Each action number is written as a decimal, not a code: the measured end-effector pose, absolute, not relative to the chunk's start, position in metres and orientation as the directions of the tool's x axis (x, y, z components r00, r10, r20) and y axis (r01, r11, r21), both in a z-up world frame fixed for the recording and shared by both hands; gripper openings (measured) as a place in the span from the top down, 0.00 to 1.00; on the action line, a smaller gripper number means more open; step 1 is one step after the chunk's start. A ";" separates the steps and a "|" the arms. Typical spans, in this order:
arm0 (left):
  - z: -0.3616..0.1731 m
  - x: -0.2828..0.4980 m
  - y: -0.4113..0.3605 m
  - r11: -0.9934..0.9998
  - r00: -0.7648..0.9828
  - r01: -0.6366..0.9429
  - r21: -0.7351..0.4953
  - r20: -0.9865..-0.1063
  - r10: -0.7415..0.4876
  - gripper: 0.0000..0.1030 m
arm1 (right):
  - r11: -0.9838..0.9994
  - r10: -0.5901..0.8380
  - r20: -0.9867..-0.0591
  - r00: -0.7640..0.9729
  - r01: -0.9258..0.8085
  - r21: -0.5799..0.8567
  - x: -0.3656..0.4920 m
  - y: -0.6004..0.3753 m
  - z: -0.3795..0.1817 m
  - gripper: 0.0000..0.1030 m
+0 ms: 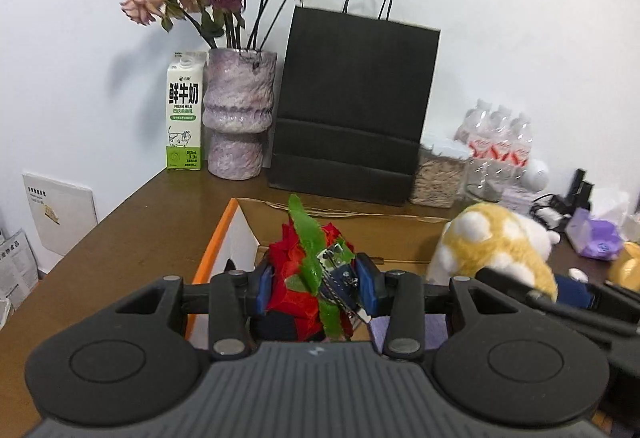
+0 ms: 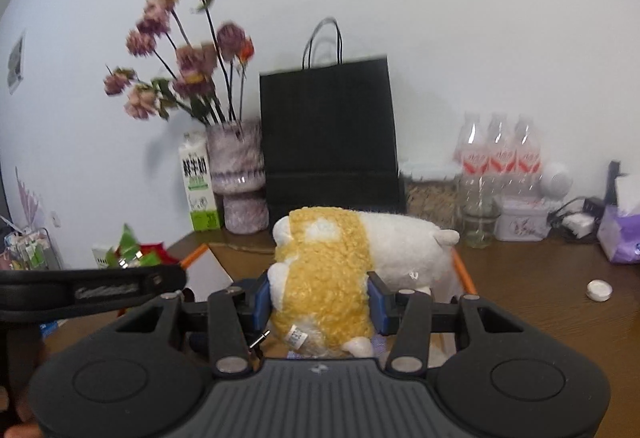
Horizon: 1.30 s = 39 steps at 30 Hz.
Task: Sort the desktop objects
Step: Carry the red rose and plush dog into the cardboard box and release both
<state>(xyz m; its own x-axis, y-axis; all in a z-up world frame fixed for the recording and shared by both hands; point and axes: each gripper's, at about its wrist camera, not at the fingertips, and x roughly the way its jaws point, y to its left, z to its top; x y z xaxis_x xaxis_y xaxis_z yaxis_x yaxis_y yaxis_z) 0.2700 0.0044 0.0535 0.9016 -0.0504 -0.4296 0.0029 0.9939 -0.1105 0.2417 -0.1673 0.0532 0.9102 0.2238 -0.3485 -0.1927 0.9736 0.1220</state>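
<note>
My left gripper (image 1: 316, 288) is shut on a red artificial flower (image 1: 298, 278) with green leaves and a small blue circuit board against its right pad. It hangs over an open cardboard box (image 1: 360, 228) with an orange-edged flap. My right gripper (image 2: 318, 302) is shut on a yellow and white plush toy (image 2: 324, 270), held above the same box (image 2: 208, 270). In the left wrist view the plush toy (image 1: 496, 242) shows at the right, with the right gripper's dark body under it. In the right wrist view the flower (image 2: 136, 250) shows at the left, above the left gripper's body.
Along the wall stand a milk carton (image 1: 184, 110), a purple vase (image 1: 238, 114) of dried roses, a black paper bag (image 1: 352, 102), a jar of grain (image 1: 438, 176) and several plastic bottles (image 1: 498, 142). A purple tissue pack (image 2: 620, 234) and a white cap (image 2: 599, 290) lie on the brown desk at the right.
</note>
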 end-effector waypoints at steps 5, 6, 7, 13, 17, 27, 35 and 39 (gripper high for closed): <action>0.025 0.291 0.001 0.998 0.880 -0.007 -0.061 -0.474 -0.023 0.59 | 0.981 0.193 -0.414 0.890 -0.160 0.112 0.266 -0.168 0.024 0.56; 0.020 0.293 0.002 0.998 0.877 -0.010 -0.057 -0.481 -0.018 0.59 | 0.981 0.189 -0.419 0.888 -0.156 0.111 0.267 -0.168 0.021 0.56; 0.017 0.295 0.002 0.999 0.872 -0.016 -0.050 -0.489 -0.011 0.59 | 0.982 0.187 -0.424 0.886 -0.154 0.111 0.269 -0.168 0.019 0.56; 0.002 0.301 0.004 0.999 0.848 -0.019 -0.036 -0.531 -0.003 0.59 | 0.973 0.227 -0.471 0.853 -0.174 0.153 0.272 -0.170 0.007 0.56; -0.003 0.300 0.002 1.000 0.845 -0.014 -0.018 -0.535 0.003 0.59 | 0.976 0.212 -0.485 0.849 -0.162 0.144 0.274 -0.170 0.001 0.57; 0.001 0.291 -0.001 1.000 0.865 -0.015 0.016 -0.502 0.021 0.29 | 0.976 0.214 -0.468 0.858 -0.172 0.131 0.269 -0.171 0.004 0.43; 0.019 0.269 0.001 0.997 0.922 -0.075 0.018 -0.380 0.076 0.00 | 0.984 0.175 -0.368 0.913 -0.158 0.076 0.246 -0.172 0.024 0.03; 0.024 0.260 0.002 0.996 0.941 -0.087 0.003 -0.327 0.083 0.00 | 0.988 0.157 -0.328 0.931 -0.143 0.065 0.237 -0.174 0.032 0.00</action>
